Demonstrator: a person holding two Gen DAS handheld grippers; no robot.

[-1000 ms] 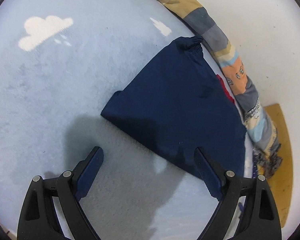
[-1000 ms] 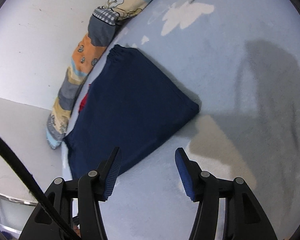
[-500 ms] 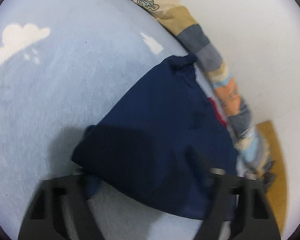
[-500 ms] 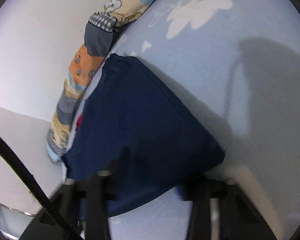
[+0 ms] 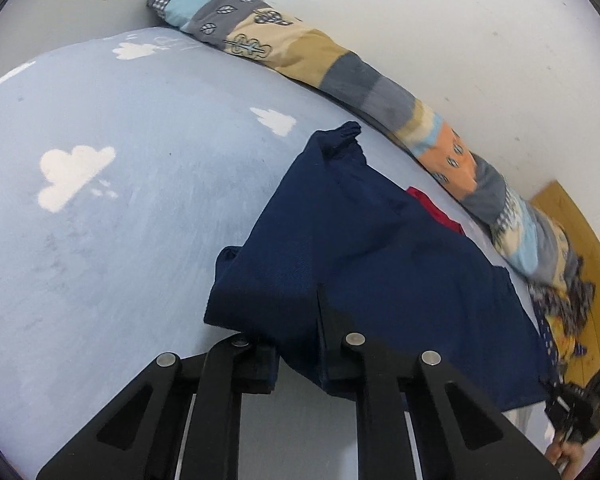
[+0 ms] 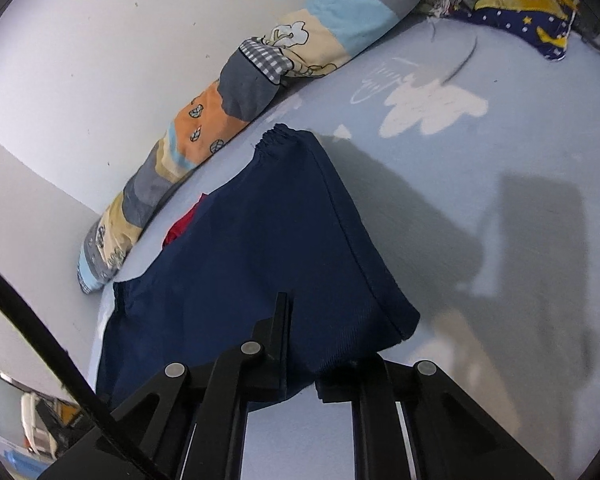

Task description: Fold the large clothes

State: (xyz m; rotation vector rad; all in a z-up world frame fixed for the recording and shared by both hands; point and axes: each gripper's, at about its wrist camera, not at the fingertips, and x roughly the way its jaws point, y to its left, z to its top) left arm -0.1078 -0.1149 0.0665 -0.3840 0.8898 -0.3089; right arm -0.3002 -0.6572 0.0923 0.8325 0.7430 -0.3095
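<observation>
A: Where is the garment?

B: The navy folded garment (image 5: pixel 384 256) lies on the light blue bed sheet (image 5: pixel 120 240), the one printed with white clouds (image 5: pixel 74 174). Its gathered elastic end (image 6: pixel 284 136) points toward the wall, near the patchwork bolster (image 5: pixel 340 68) that runs along the sheet's edge.

A: And the grippers?

B: The left gripper (image 5: pixel 300 340) has its jaws clenched on the near edge of the navy cloth; the fabric bunches up between the fingers and the corner beside it is raised off the sheet. The right gripper (image 6: pixel 300 356) grasps the same garment at its other near corner, with cloth pinched between the fingers and the folded seam edge (image 6: pixel 364 268) running away from it.

A: Anything under or beside the navy piece?

B: A bit of red cloth (image 5: pixel 436 210) shows at its far side, between it and the bolster. In the right wrist view it sits by the same edge (image 6: pixel 182 226).

A: What else is around?

B: A yellow and navy patterned fabric (image 6: pixel 516 4) lies at the bolster's end. A black cable (image 6: pixel 32 324) crosses the right wrist view's lower left. White wall (image 5: pixel 460 32) stands behind the bolster.
</observation>
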